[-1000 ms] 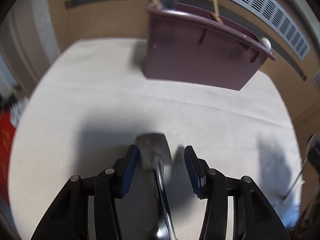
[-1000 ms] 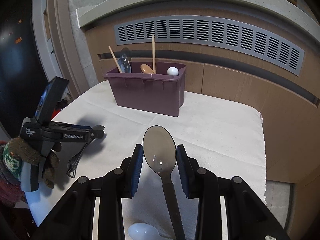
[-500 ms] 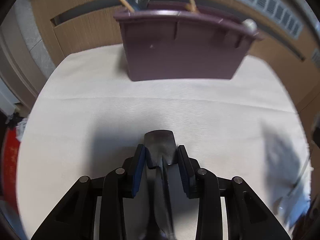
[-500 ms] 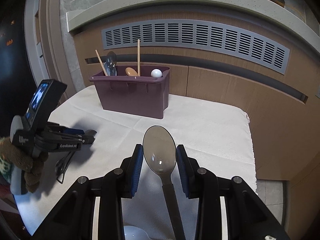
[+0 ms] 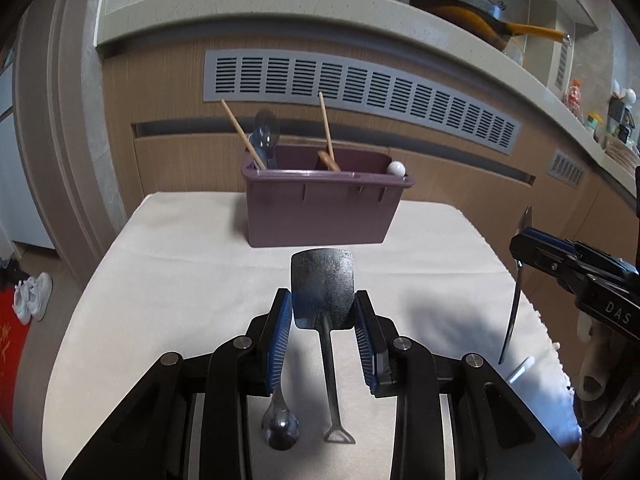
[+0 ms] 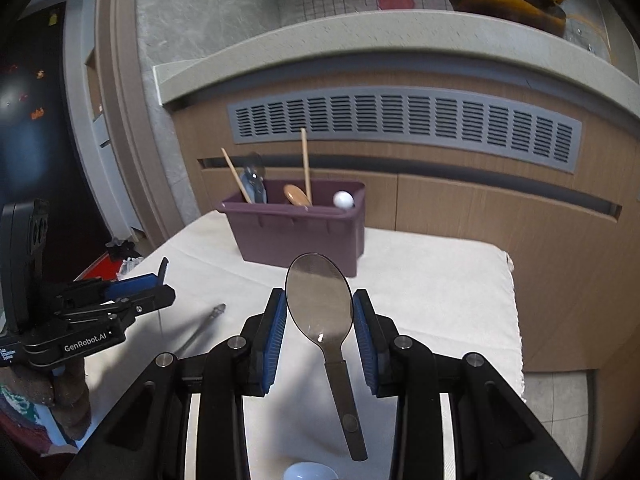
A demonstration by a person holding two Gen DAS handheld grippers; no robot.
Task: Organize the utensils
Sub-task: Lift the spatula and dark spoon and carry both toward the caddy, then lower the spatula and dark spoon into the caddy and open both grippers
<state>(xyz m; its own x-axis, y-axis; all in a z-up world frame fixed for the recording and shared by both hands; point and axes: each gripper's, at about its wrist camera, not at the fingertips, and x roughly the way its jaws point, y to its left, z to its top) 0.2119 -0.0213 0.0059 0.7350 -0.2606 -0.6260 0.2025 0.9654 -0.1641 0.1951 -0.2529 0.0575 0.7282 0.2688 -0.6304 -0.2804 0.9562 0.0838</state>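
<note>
Both grippers rose since earlier; left gripper [image 5: 323,314] clamped the spatula [image 5: 322,288], right gripper [image 6: 320,322] clamped the spoon [image 6: 320,300], heads up for the bin [image 5: 320,208] at upper centre.

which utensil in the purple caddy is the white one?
The round white knob at the right end of the purple caddy. The others are two wooden sticks, a wooden spoon and a clear bluish spoon.
</note>
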